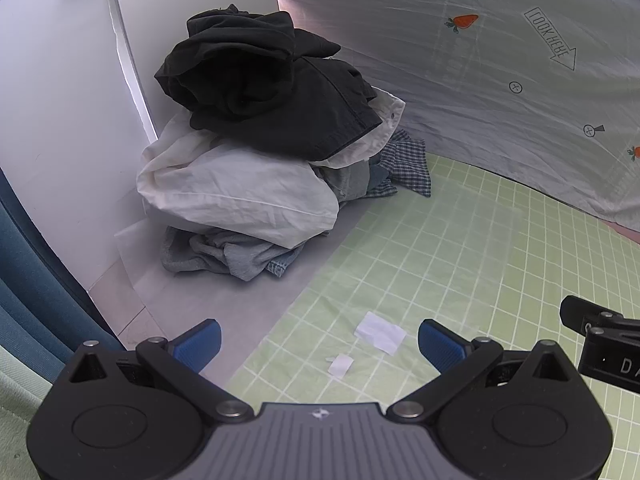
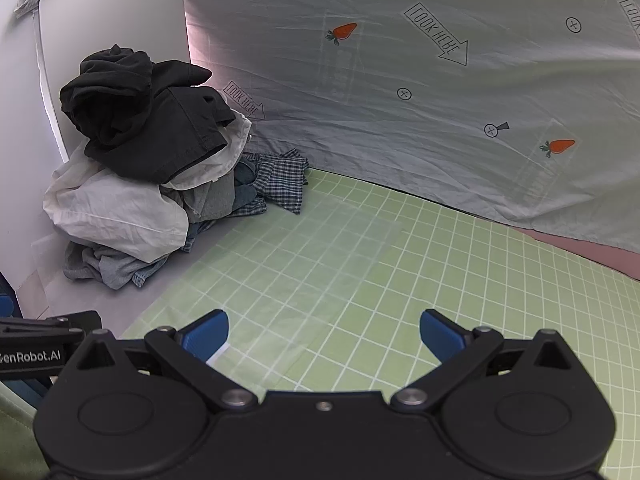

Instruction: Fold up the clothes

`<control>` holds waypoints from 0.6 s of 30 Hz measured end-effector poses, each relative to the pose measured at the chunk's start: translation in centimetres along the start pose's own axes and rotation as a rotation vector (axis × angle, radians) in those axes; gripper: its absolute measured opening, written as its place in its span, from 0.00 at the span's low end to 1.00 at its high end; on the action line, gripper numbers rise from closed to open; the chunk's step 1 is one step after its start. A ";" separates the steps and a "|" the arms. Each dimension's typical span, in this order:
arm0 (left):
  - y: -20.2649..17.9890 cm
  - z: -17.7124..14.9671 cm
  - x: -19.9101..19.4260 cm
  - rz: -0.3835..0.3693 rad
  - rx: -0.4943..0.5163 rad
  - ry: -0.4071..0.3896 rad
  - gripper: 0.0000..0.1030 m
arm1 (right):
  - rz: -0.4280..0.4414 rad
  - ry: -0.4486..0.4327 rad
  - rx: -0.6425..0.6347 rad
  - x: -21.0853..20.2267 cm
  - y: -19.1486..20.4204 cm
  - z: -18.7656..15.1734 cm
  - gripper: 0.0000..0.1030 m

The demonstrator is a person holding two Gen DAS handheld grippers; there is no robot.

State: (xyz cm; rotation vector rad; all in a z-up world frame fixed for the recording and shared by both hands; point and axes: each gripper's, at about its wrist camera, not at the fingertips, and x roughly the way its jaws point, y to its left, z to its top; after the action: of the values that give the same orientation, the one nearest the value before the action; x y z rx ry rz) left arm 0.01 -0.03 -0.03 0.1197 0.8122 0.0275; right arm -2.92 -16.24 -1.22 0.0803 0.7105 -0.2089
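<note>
A heap of unfolded clothes (image 1: 256,160) sits in the back-left corner: black garments (image 2: 136,116) crumpled on top, a white shirt (image 2: 120,208) beneath, a blue checked piece (image 2: 280,180) spilling right, and what may be denim (image 1: 224,256) at the bottom.

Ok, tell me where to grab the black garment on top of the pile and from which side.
Take the black garment by its stitched hem edge, which hangs free over the white garment on the side facing the green checked sheet. Come in from that open side: a white panel blocks the far side. Both the left gripper and right gripper are open and empty.
</note>
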 end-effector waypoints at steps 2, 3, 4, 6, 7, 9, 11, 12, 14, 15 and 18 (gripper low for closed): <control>0.0 0.0 0.0 -0.002 0.001 0.000 1.00 | -0.001 0.001 0.000 0.0 -0.1 0.1 1.00; -0.1 0.0 0.0 -0.002 0.001 0.000 1.00 | -0.001 0.001 0.000 -0.1 -0.1 0.2 1.00; -0.1 0.0 0.1 -0.003 0.001 0.000 1.00 | -0.002 0.001 0.001 -0.1 -0.2 0.3 1.00; -0.1 0.0 0.1 -0.005 0.002 -0.001 1.00 | -0.003 0.002 0.001 -0.1 -0.3 0.4 1.00; -0.1 -0.2 0.0 -0.005 0.003 -0.002 1.00 | -0.004 0.002 0.002 0.0 -0.4 0.4 1.00; 0.1 -0.4 -0.2 -0.006 0.006 -0.004 1.00 | -0.006 0.002 0.006 0.0 -0.4 0.3 1.00; 0.0 -0.3 0.2 -0.004 0.009 -0.001 1.00 | -0.008 0.001 0.008 0.3 -0.3 0.3 1.00; -0.1 -0.2 0.5 -0.003 0.011 0.001 1.00 | -0.009 0.001 0.010 0.4 -0.3 0.3 1.00; -0.1 -0.2 0.5 -0.003 0.014 0.003 1.00 | -0.013 0.003 0.009 0.5 -0.2 0.1 1.00; -0.1 -0.3 0.4 -0.004 0.015 0.002 1.00 | -0.014 0.003 0.010 0.5 -0.1 0.0 1.00; -0.1 -0.3 0.4 -0.001 0.016 0.005 1.00 | -0.016 0.004 0.011 0.6 -0.1 -0.1 1.00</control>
State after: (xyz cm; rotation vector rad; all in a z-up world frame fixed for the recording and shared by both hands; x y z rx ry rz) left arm 0.11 -0.08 -0.52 0.1343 0.8177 0.0207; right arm -2.54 -16.46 -1.68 0.0852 0.7143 -0.2282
